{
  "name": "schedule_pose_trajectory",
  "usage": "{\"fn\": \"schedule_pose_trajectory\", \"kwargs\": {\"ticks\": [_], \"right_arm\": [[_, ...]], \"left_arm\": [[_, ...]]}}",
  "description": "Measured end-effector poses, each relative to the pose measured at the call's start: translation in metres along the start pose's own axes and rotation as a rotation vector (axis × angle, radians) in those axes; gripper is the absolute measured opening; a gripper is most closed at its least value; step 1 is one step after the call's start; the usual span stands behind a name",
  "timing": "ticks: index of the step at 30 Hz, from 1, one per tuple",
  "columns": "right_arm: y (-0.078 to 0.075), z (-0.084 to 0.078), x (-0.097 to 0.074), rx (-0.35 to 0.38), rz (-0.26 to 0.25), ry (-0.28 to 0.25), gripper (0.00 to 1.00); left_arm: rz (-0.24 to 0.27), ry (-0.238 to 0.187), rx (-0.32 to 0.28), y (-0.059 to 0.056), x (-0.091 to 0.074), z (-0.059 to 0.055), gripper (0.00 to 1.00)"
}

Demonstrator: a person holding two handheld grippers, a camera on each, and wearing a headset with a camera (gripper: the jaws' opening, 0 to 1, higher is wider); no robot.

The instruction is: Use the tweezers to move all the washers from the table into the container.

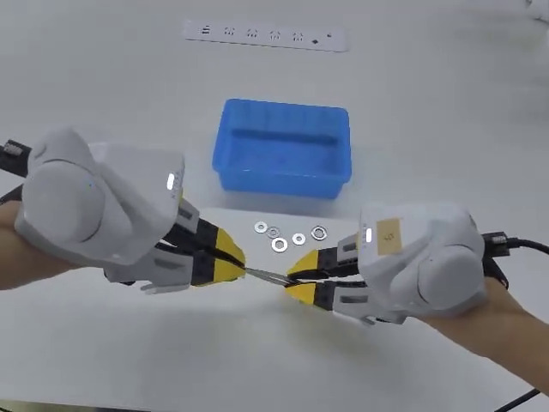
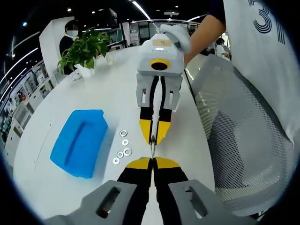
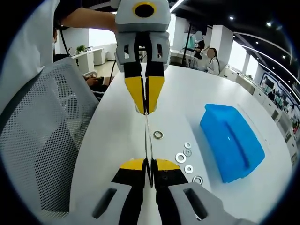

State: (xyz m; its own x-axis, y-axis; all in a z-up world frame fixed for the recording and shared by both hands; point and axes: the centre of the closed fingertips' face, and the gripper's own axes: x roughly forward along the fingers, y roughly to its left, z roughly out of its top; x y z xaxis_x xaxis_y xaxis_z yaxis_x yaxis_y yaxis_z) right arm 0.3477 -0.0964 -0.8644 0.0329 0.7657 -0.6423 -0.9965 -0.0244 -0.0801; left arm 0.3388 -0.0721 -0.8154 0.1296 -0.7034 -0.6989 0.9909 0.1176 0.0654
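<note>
- Head view, item held: tweezers, apparently raised off the table, bridging the gap between the left gripper and the right gripper, which face each other tip to tip.
- Left gripper view: own jaws are clenched on one end of the tweezers. The right gripper meets them from the far side.
- Right gripper view: own jaws are clenched on the other end. The thin legs of the tweezers run up to the left gripper, whose jaws are likewise pinched on them.
- Washers: a loose cluster lying flat on the table, just beyond the tweezers, between the grippers and the container. The tweezers touch none of them.
- Container: blue, open-topped and upright, near the washers on their far side. No washer can be made out inside it.
- Power strip: at the far side of the table, well apart from the work.
- Step in hand (judged): the hold on the tweezers is being settled between the two grippers. No washer has been picked up yet.
- Next move (judged): one gripper lets go. The other needs a hold across the legs, so that a squeeze closes the points. The points then go down to the rim of the nearest washer, at a shallow angle and with a light pinch, since the washers are thin and flat.
</note>
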Motion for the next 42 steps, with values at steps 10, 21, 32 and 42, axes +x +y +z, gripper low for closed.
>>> {"fn": "schedule_pose_trajectory", "kwargs": {"ticks": [10,21,32,42], "right_arm": [[-0.001,0.005,-0.006,0.014,-0.011,-0.073,0.08],[-0.004,0.0,-0.018,0.042,-0.029,-0.104,0.08],[-0.005,-0.004,-0.023,0.056,-0.026,-0.115,0.08],[-0.008,-0.005,-0.025,0.056,-0.031,-0.104,0.11]], "left_arm": [[0.03,-0.028,0.048,0.001,0.0,0.028,0.06],[0.038,-0.145,0.016,0.006,0.015,0.06,0.06],[0.018,-0.226,-0.013,0.005,0.026,0.074,0.06],[-0.004,-0.256,-0.004,0.006,0.033,0.081,0.05]]}}
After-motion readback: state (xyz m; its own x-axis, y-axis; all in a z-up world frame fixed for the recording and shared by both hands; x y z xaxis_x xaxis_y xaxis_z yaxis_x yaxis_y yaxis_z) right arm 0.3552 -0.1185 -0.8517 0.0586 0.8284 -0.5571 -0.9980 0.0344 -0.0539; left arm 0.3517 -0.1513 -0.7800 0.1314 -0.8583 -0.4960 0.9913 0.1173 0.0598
